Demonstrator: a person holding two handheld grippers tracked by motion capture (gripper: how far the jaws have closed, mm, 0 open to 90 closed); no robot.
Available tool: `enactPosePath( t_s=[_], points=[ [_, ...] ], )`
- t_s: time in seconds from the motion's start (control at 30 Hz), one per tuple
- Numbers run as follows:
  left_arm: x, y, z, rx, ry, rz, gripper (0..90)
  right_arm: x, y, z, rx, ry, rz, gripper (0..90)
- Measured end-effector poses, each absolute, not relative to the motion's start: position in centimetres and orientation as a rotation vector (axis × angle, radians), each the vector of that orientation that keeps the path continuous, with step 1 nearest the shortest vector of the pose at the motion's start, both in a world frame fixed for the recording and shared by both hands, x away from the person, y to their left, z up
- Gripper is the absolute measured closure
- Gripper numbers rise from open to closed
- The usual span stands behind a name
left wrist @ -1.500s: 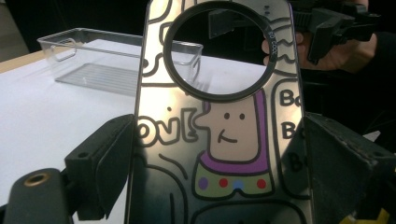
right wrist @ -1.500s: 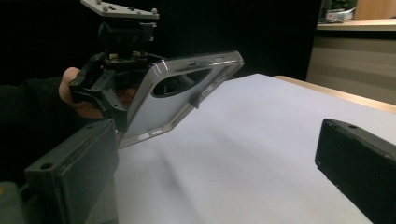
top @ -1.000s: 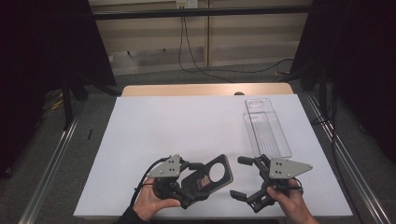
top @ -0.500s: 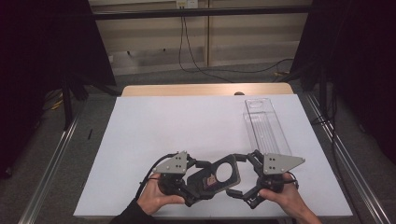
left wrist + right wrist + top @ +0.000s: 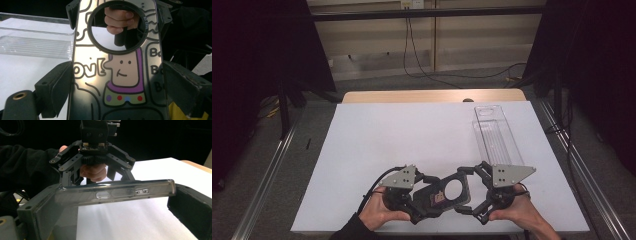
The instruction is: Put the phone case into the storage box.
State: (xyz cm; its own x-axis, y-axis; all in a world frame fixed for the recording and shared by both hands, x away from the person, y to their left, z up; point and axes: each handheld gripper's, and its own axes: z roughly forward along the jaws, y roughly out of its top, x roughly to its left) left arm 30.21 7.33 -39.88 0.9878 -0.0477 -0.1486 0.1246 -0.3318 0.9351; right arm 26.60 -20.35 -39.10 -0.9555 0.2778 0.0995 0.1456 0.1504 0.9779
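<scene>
- The left hand [image 5: 379, 212] comes in from the bottom edge of the high view, wrapped around the body of the left gripper [image 5: 424, 200], sleeve dark at the wrist.
- Left gripper points toward the right gripper, jaws spread wide and pressed on the long sides of a phone case [image 5: 117, 75].
- The right hand [image 5: 517, 215] grips the right gripper [image 5: 472, 192], which points back at the left one.
- In the right gripper view, its jaws stand at both ends of the case's far edge [image 5: 115, 192]; whether both pads press on it is unclear.
</scene>
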Motion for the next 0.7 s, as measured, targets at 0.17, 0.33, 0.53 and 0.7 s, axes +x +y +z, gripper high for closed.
enactPosePath(
  t_s=[0.17, 0.33, 0.53, 0.7],
  points=[
    [30.14, 7.26, -39.93, 1.904, 0.042, -0.189, 12.3, 26.83, -20.23, -38.92, 0.371, 2.337, 1.939, 3.1],
    [30.28, 7.31, -39.98, 1.911, 0.042, -0.192, 12.3, 27.07, -19.99, -38.77, 0.346, 2.363, 1.934, 4.8],
    [30.27, 7.4, -40.14, 1.921, 0.037, -0.204, 12.3, 27.23, -19.61, -38.91, 0.309, 2.394, 1.927, 7.3],
    [30.29, 7.43, -40.19, 1.925, 0.033, -0.201, 12.3, 27.23, -19.37, -39.05, 0.296, 2.403, 1.921, 8.0]
  ],
)
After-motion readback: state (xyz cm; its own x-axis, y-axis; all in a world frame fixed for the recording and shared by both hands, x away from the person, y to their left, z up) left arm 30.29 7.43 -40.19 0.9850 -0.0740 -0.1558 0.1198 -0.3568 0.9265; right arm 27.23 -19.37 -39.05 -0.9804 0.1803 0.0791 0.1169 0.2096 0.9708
